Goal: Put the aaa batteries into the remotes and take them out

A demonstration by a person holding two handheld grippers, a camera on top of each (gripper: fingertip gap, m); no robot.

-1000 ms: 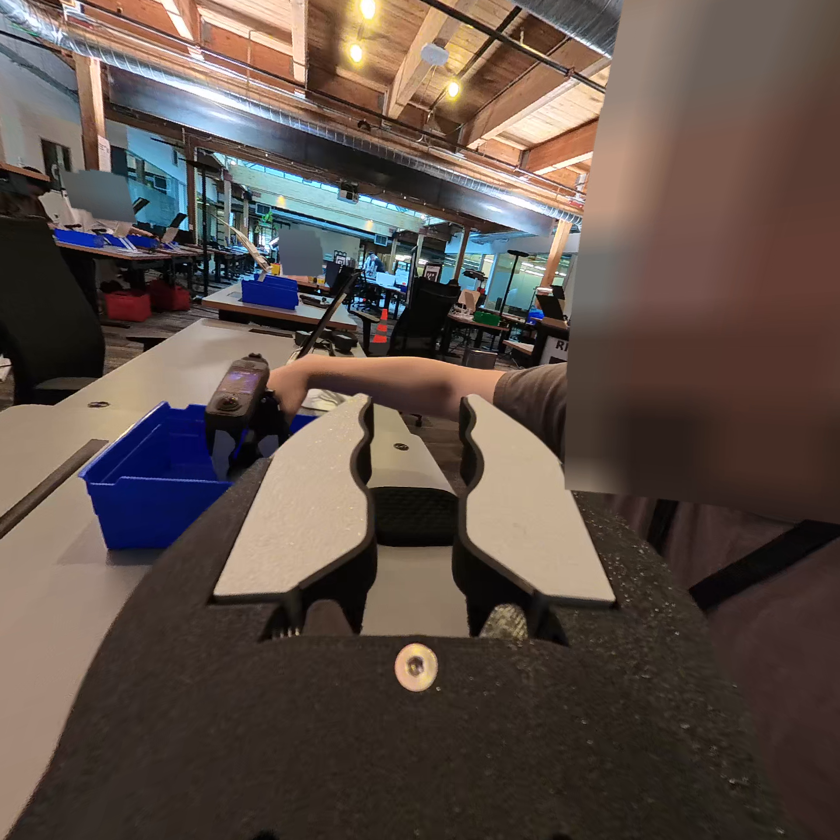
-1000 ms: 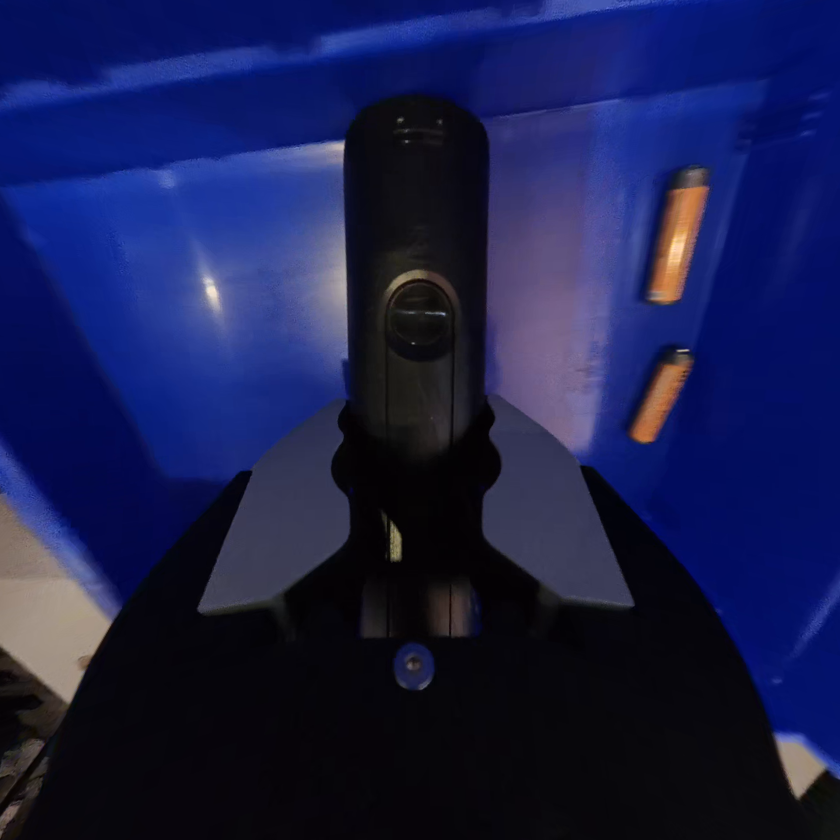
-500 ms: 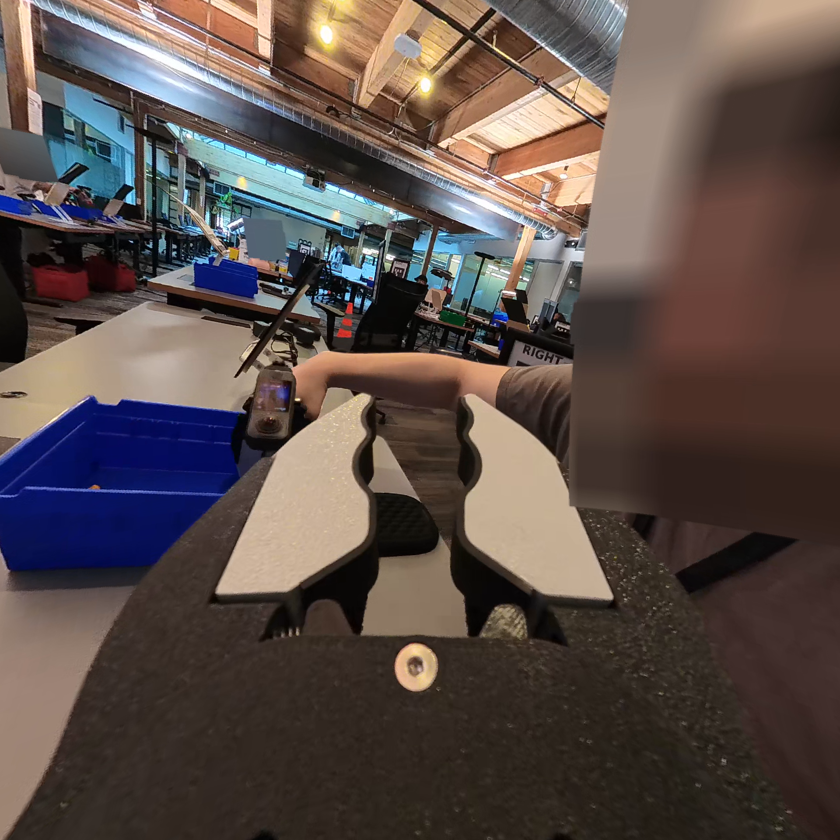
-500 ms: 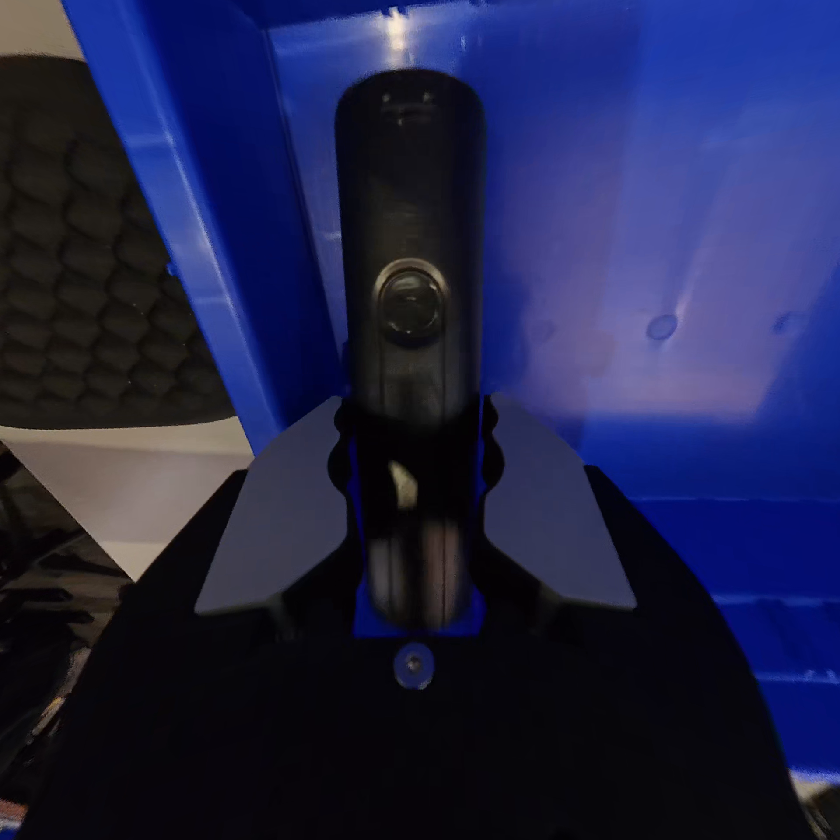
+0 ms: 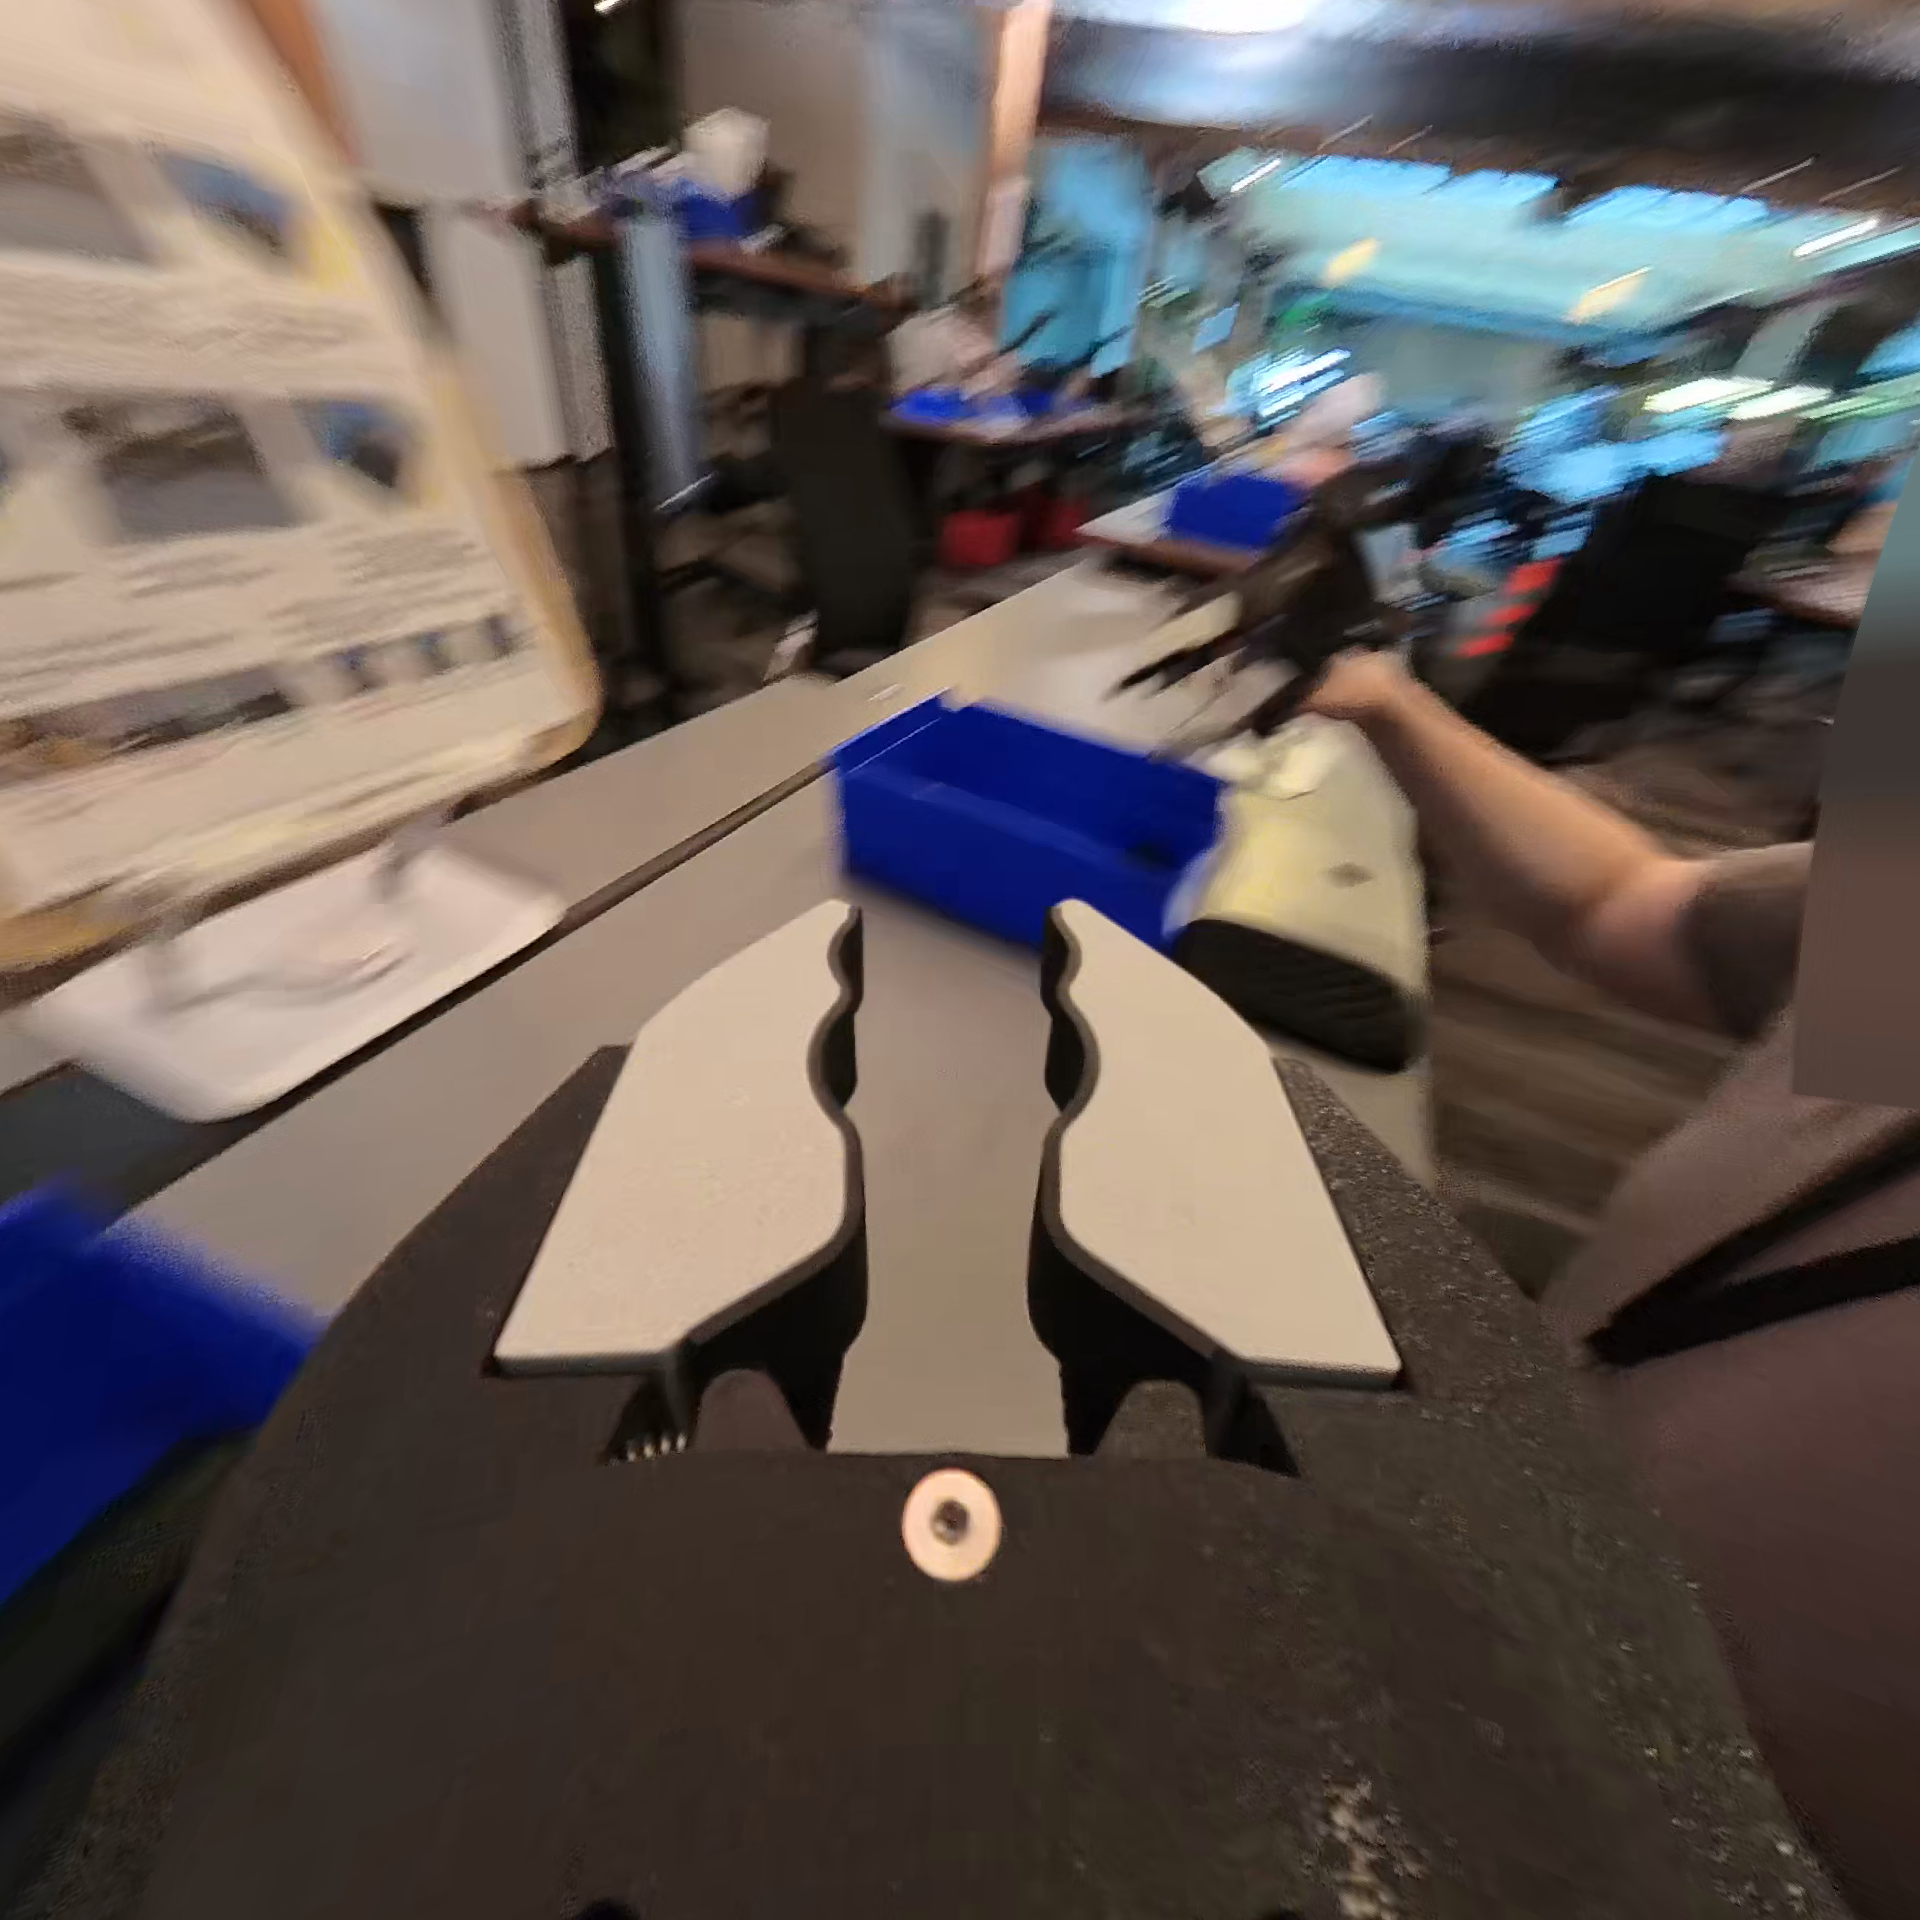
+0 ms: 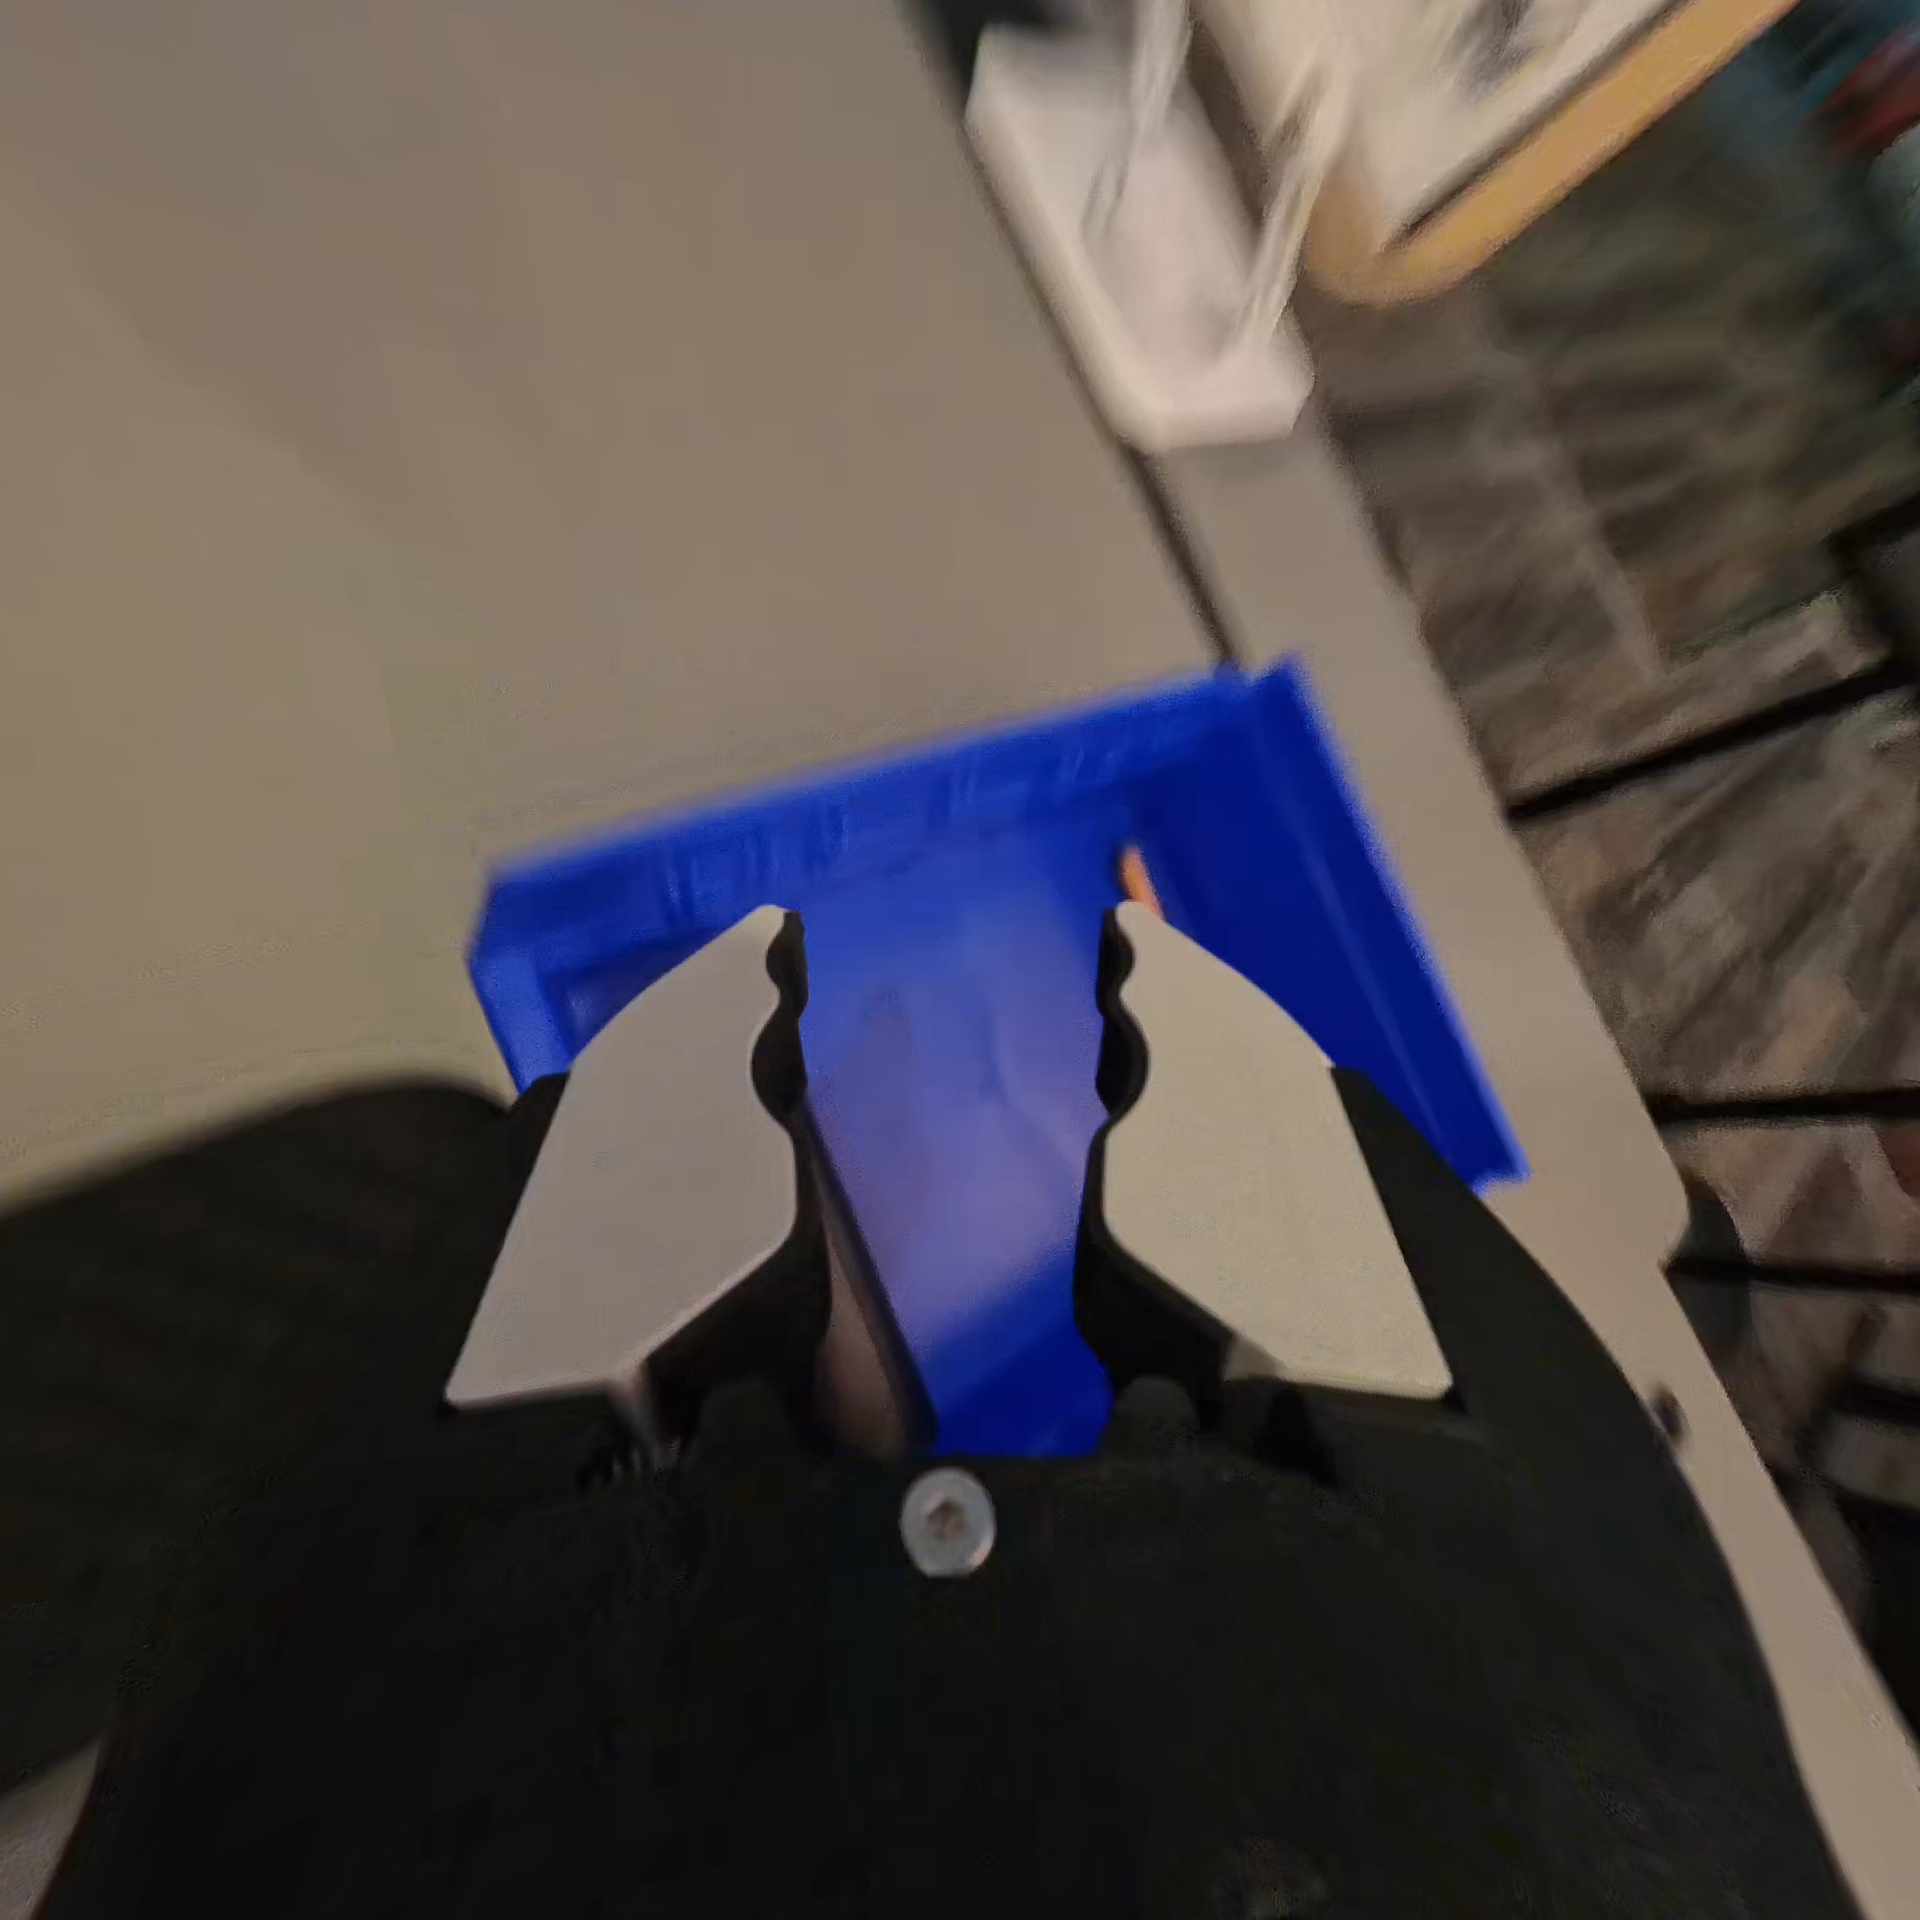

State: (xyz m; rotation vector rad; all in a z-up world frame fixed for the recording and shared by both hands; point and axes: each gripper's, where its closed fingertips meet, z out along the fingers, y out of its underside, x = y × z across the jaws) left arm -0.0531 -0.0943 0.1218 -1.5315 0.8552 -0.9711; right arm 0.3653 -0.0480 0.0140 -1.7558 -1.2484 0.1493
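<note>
My right gripper (image 6: 951, 925) is open and empty, raised above a blue bin (image 6: 1340, 935) on the grey table. An orange battery (image 6: 1136, 878) shows just inside the bin's far right corner. No remote shows in the right wrist view. My left gripper (image 5: 951, 935) is open and empty, low over the table, pointing at the same blue bin (image 5: 997, 862). Beyond the bin, a blurred hand holds the right gripper (image 5: 1226, 675) up in the air. Both views are motion-blurred.
A black textured mat (image 5: 1299, 997) lies right of the bin near the table edge. A white tray (image 5: 291, 966) and a poster board (image 5: 208, 416) stand at the left. A second blue bin (image 5: 94, 1371) is at my near left. The table edge (image 6: 1382, 831) drops to the floor.
My right gripper has let go of the black remote, opened, and lifted out of the bin. My left gripper has swung so that the bin now lies straight ahead.
</note>
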